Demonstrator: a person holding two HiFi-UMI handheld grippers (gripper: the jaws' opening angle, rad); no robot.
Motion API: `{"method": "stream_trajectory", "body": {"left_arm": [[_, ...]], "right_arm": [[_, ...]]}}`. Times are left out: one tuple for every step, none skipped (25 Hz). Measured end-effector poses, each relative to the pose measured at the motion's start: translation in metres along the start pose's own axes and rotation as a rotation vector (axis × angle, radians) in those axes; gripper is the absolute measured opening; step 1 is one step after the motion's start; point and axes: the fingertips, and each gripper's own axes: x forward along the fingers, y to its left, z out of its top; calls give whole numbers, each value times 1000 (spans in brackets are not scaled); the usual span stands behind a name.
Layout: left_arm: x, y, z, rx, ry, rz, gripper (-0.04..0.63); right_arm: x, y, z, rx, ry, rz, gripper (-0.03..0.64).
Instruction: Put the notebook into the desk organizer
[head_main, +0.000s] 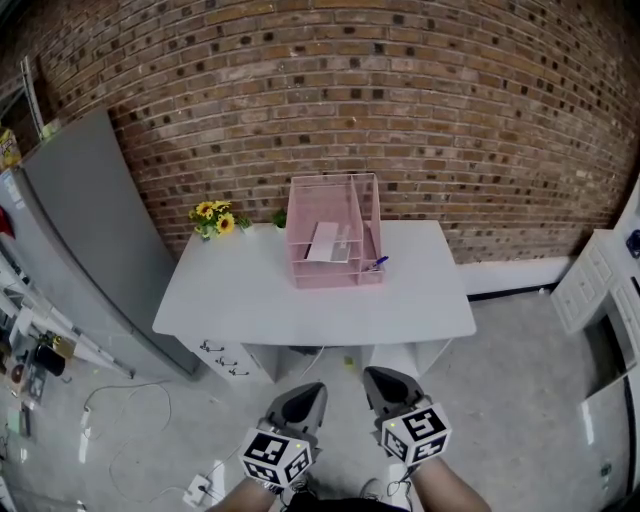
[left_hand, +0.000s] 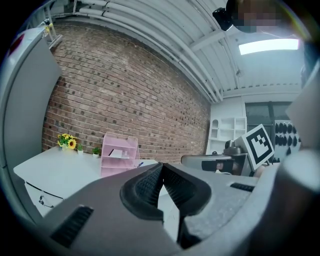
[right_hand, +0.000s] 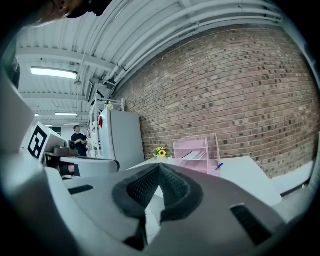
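A: The left gripper (head_main: 311, 392) and right gripper (head_main: 379, 378) sat low in the frame's centre, jaws together, empty.
B: And the notebook?
A: Mid-frame, on the white counter (head_main: 250, 300), inside the pink desk organizer (head_main: 345, 195); the notebook (head_main: 327, 243) lay in its left section.

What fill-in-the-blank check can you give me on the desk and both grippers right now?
The desk organizer on the white desk is ____ in colour. The wall behind the desk is made of ____. The pen at the desk organizer's right side is ____. The left gripper and right gripper both have jaws ____, holding nothing.
Missing words: pink; brick; blue; shut.
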Motion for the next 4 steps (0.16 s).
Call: {"method": "stream_trajectory", "body": {"left_arm": [[0, 2, 0, -1, 0, 0, 5], [0, 3, 0, -3, 1, -1, 5], [1, 5, -1, -4, 2, -1, 5], [1, 7, -1, -6, 3, -2, 5]], "right_arm": [[2, 0, 0, 0, 1, -1, 3], [3, 0, 0, 0, 2, -2, 3], [5, 1, -1, 0, 2, -4, 3], [6, 1, -1, 1, 3, -5, 3]]}}
